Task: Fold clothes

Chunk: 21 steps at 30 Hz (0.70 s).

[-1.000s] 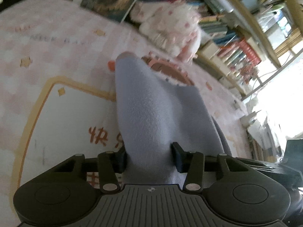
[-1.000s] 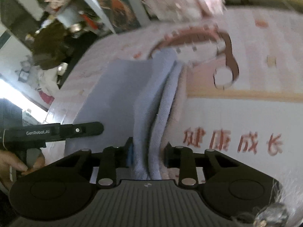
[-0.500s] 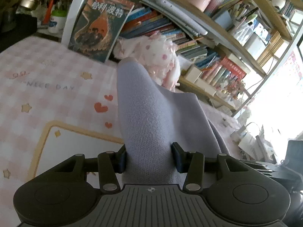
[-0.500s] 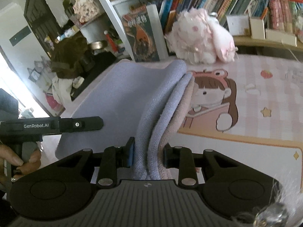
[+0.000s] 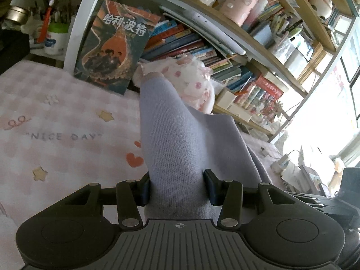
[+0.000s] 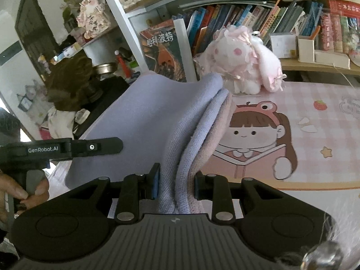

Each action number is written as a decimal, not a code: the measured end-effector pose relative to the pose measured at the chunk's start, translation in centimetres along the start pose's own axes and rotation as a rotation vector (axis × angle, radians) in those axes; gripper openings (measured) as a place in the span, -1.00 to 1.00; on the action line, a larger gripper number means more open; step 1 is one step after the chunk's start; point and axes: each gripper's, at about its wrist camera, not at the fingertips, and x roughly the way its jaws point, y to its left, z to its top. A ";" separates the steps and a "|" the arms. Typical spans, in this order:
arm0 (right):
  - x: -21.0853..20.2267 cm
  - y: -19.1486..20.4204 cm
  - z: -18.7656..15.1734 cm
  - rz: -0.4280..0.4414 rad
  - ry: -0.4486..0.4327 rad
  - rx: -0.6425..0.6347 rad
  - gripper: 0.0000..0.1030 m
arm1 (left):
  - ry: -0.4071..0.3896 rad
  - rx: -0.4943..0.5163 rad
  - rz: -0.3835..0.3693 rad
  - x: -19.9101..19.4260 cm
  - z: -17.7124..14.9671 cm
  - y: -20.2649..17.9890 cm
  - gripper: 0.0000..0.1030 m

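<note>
Above the pink checked mat: everything of the task hangs in the air — nothing of the garment can be seen resting on the mat.
Mat (image 6: 315,103): pale pink checks with a cartoon girl reading; it covers the surface below both grippers.
Shelves (image 6: 292,67): books, boxes and a white-and-pink plush rabbit (image 6: 243,58) stand at the far edge of the mat, well beyond the cloth.
Garment (image 5: 180,139): a lavender knit piece, held up between the two grippers; its broad panel spans from one to the other, so its long axis runs hand to hand.
Right gripper (image 6: 176,185): clenched on a doubled edge of the knit, several layers bunched between the pads.
Left gripper (image 5: 177,186): clamped on a thick rounded fold at the other end; the cloth rises straight ahead of it.
Deciding relation: the cloth lies forward of both grippers, towards the shelves — I judge neither hand the nearer, so a fold would need both to travel together.
Hidden: the lower hem, whether sleeves exist, and what kind of garment it is cannot be told; the person shows only as a hand (image 6: 20,193) on the left handle.
</note>
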 end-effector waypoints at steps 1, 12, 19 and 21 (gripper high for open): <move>0.6 0.6 0.2 -0.009 -0.002 0.001 -0.50 | 0.003 0.001 -0.005 0.0 0.4 0.7 -0.12; 8.2 4.6 3.0 -0.075 -0.013 -0.024 -0.50 | 0.034 -0.060 -0.031 2.6 4.8 9.0 -0.12; 14.2 4.0 5.7 -0.109 0.033 -0.055 -0.50 | 0.050 -0.067 -0.018 6.8 7.5 11.9 -0.12; 15.6 3.4 6.7 -0.118 0.038 -0.047 -0.50 | 0.053 -0.071 -0.017 8.2 8.4 12.5 -0.12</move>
